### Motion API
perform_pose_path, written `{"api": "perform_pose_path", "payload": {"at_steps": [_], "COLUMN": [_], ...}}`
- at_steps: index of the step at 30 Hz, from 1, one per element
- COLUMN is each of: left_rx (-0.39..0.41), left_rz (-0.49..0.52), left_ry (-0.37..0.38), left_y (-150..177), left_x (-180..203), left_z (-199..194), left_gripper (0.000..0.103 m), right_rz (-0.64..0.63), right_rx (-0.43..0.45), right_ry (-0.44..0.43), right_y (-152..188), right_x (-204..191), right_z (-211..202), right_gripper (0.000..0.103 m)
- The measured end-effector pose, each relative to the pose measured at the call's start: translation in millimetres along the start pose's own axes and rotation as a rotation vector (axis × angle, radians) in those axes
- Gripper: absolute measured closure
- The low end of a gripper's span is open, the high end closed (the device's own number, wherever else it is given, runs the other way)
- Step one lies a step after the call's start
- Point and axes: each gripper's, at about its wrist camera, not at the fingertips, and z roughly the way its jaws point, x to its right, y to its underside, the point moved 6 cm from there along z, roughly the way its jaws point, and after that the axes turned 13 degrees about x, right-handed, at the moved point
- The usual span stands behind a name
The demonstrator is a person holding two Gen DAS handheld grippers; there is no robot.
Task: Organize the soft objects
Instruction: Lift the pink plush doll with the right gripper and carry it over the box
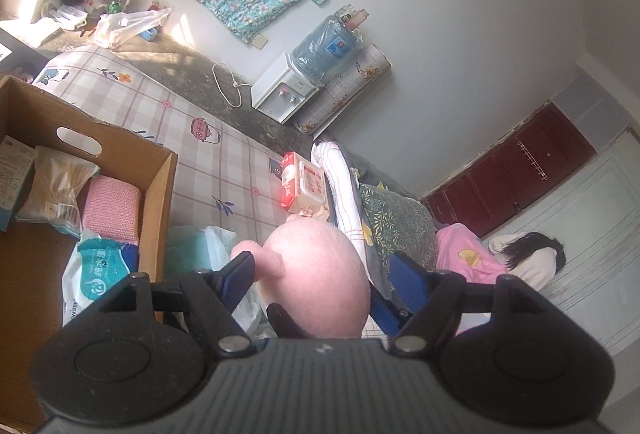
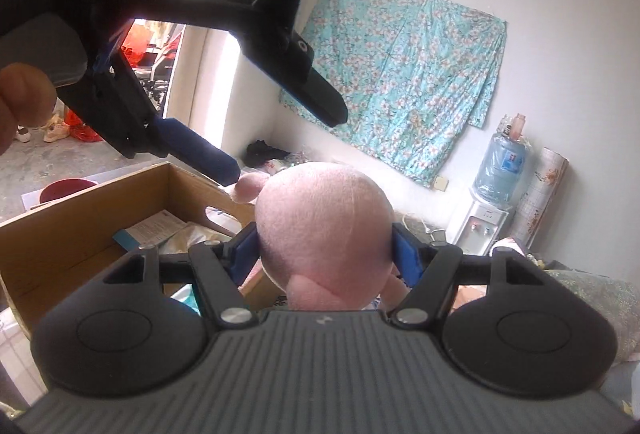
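Observation:
A pink plush toy point(image 2: 324, 222) is squeezed at its round head between the blue pads of my right gripper point(image 2: 324, 254), which is shut on it above the bed. My left gripper point(image 2: 284, 142) hovers up and to the left with its jaws wide apart; its lower fingertip point(image 2: 224, 166) is at the toy's small pink nub point(image 2: 248, 188). In the left wrist view the plush toy point(image 1: 320, 274) fills the gap of the left gripper point(image 1: 322, 270), clear of the right-hand pad. An open cardboard box point(image 1: 160, 190) at the left holds a pink knitted piece point(image 1: 112, 210) and packets.
A red-and-white wipes pack point(image 1: 304, 186) lies on the plaid bed sheet point(image 1: 180, 122), beside a folded white cloth point(image 1: 344, 186) and a floral pillow point(image 1: 400, 226). A person in pink point(image 1: 472, 254) lies at the right. A water dispenser point(image 1: 288, 90) stands by the wall.

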Motion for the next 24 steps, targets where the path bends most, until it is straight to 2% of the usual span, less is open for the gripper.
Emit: {"api": "perform_pose_path", "payload": {"at_steps": [4,9,12,16,19,24], "left_rx": [0.121,0.219,0.24,0.239,0.229,0.193], "left_rz": [0.007,0.011,-0.012,-0.024,-0.034,-0.049], "left_ry": [-0.058,-0.166,-0.238,-0.303,-0.341,-0.365], "left_y": [-19.6,-36.1,-43.2,-46.8,-46.8,-43.7], "left_x": [-30.2,-71.8,-101.5,-131.5,-153.9,-173.9], "left_z": [-37.1,-74.5,-92.0,-104.2,-111.4,-109.8], "left_gripper": [0.022,0.018,0.018,0.018,0.018,0.018], "right_rz": [0.078,0.281,0.451,0.713,0.848,0.896], "right_rx": [-0.068,-0.214,-0.348,-0.589,-0.729,-0.859], "right_ry": [-0.137,-0.306,-0.402,-0.521,-0.563,-0.534], "right_y": [-9.6,-14.2,-5.7,30.4,64.1,102.5], "right_x": [-28.1,-71.1,-96.5,-140.1,-165.7,-206.3], "right_z": [32.5,103.2,145.6,194.1,213.2,232.7], "right_gripper": [0.035,0.035,0.035,0.035,0.034,0.033]}}
